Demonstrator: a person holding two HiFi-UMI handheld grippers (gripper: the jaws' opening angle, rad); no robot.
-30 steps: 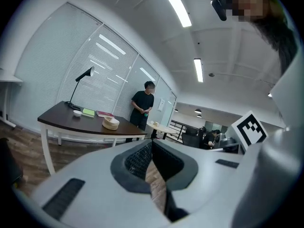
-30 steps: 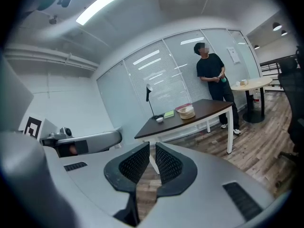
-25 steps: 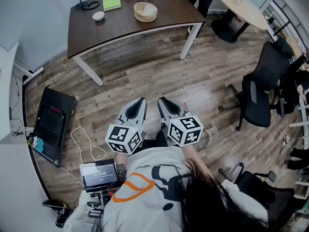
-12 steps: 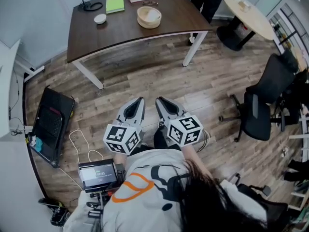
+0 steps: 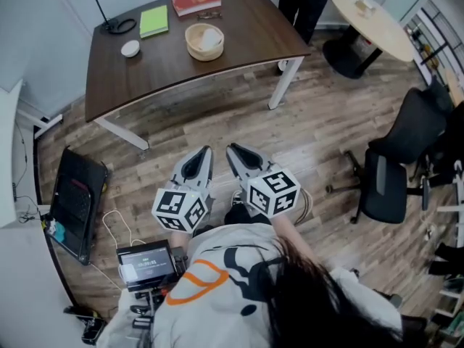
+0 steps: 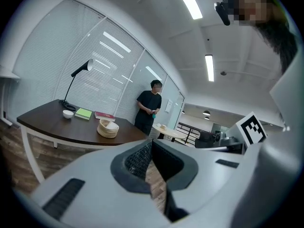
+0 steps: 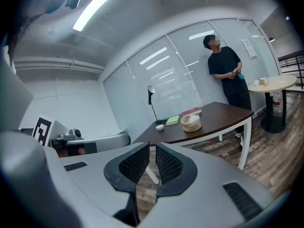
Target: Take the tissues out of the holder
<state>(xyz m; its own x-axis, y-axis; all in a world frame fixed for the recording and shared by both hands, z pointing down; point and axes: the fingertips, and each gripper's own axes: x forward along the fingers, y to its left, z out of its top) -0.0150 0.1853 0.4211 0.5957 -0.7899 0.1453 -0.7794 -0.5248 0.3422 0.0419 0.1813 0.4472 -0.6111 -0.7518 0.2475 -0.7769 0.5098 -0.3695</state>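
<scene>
The holder (image 5: 204,41), a round pale wooden bowl with white tissues (image 5: 209,35) in it, stands on the dark brown table (image 5: 246,31) far ahead of me. It also shows in the left gripper view as the holder (image 6: 108,128) and in the right gripper view as the holder (image 7: 191,122). Both grippers are held close to the person's chest over the wooden floor, well short of the table. My left gripper (image 5: 205,151) has its tips together and holds nothing. On my right gripper (image 5: 233,151) a narrow gap shows between the pads, with nothing in it.
On the table lie a green notebook (image 5: 153,21), a red book (image 5: 196,2), a small white bowl (image 5: 130,48) and a lamp base (image 5: 114,26). A person in black (image 7: 228,75) stands behind it near a round table (image 5: 370,17). An office chair (image 5: 395,172) is at right, a black case (image 5: 72,194) at left.
The table and holder have slid lower and to the left in the head view, a little closer. Both grippers keep the same pose and the same jaw gaps.
</scene>
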